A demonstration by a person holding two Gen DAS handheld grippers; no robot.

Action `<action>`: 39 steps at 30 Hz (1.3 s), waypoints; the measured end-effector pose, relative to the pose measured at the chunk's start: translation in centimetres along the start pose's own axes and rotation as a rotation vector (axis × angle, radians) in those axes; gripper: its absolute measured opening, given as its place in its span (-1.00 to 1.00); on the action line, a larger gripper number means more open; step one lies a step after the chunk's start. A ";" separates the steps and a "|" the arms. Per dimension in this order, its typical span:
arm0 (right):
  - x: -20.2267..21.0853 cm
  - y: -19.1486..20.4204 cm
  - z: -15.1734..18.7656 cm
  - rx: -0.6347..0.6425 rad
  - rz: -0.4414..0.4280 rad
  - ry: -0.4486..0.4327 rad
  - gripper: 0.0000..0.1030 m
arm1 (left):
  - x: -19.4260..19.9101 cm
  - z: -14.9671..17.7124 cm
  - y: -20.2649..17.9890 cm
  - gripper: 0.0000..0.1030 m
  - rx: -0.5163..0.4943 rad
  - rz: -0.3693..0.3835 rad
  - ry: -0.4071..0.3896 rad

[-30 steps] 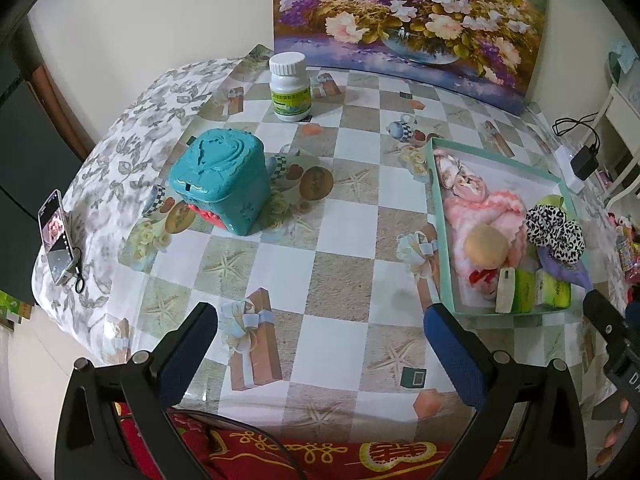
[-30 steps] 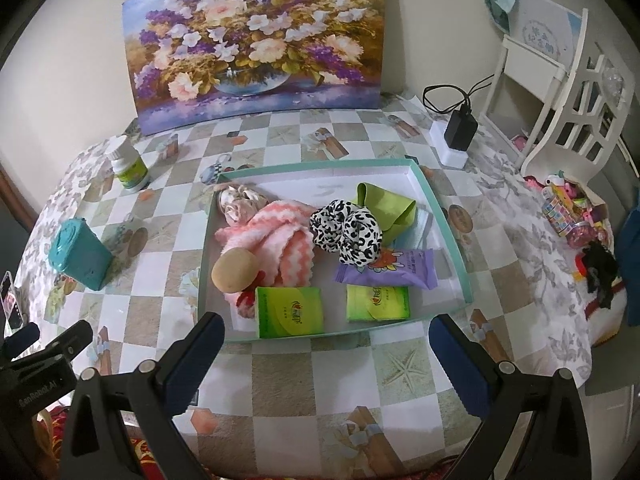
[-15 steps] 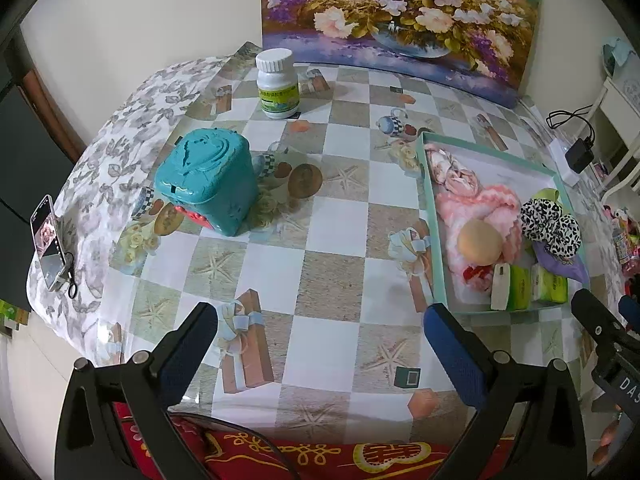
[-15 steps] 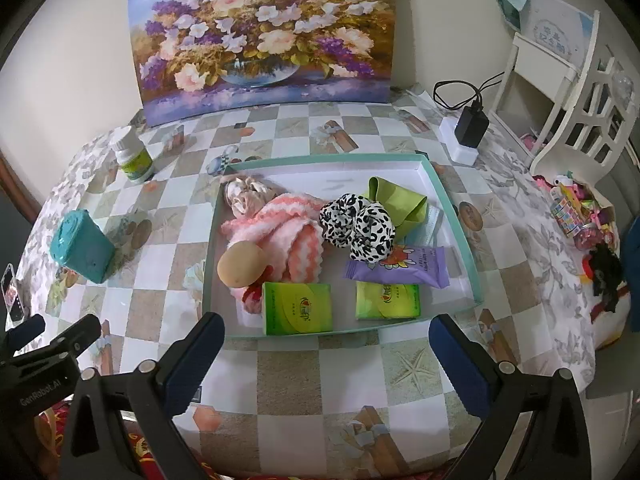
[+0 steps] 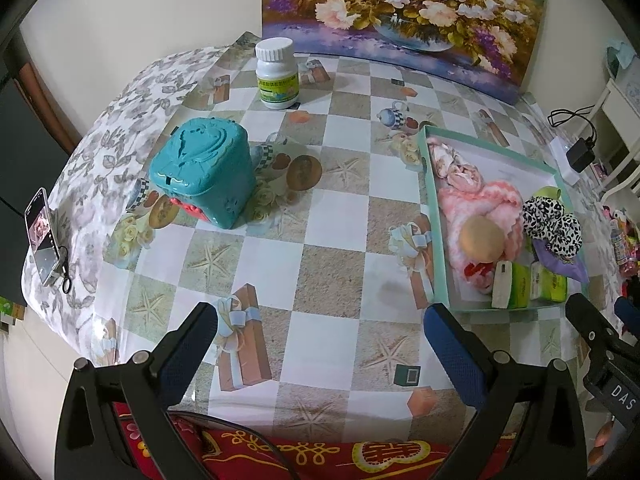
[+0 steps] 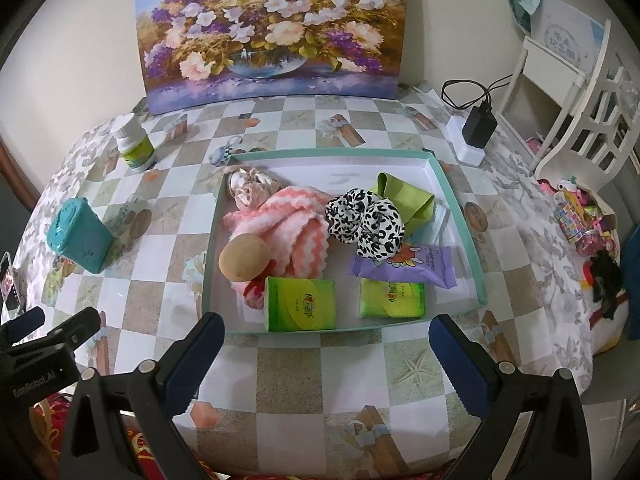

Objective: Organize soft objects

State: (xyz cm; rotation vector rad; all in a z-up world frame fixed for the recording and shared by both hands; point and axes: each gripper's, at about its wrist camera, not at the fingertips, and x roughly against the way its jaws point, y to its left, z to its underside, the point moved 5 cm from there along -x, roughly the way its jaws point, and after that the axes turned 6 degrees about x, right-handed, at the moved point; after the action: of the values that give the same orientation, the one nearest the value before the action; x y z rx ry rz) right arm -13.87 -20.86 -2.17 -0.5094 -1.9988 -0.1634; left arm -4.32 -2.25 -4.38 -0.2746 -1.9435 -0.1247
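Teal tray [image 6: 460,216] on desk [image 6: 304,380]: towel [image 6: 288,220], scrunchie [image 6: 364,220], packets | left hand-held gripper [image 5: 320,344]: apart, empty | right hand-held gripper [image 6: 326,352]: apart, empty

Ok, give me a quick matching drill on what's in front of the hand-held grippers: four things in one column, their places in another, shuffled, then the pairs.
Things:
1. spotted scrunchie
2. white bottle
3. teal box
4. black charger

Places:
A. on the table left of the tray, nearer the front edge
B. inside the tray, beside the pink cloth
C. at the table's far right, plugged into a white block
D. near the painting's lower left corner

Pairs: 1-B, 2-D, 3-A, 4-C
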 end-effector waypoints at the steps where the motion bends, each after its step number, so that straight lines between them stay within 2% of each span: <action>1: 0.0 0.0 0.0 0.001 -0.001 0.002 1.00 | -0.1 0.0 0.0 0.99 0.000 -0.001 0.001; 39: -0.5 0.1 0.1 -0.001 -0.010 0.018 1.00 | -0.6 0.1 0.3 0.99 0.009 -0.010 0.025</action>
State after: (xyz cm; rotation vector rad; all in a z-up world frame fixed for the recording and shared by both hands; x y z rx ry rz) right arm -13.74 -20.90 -2.68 -0.4968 -1.9842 -0.1751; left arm -4.08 -2.05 -4.96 -0.2559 -1.9207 -0.1252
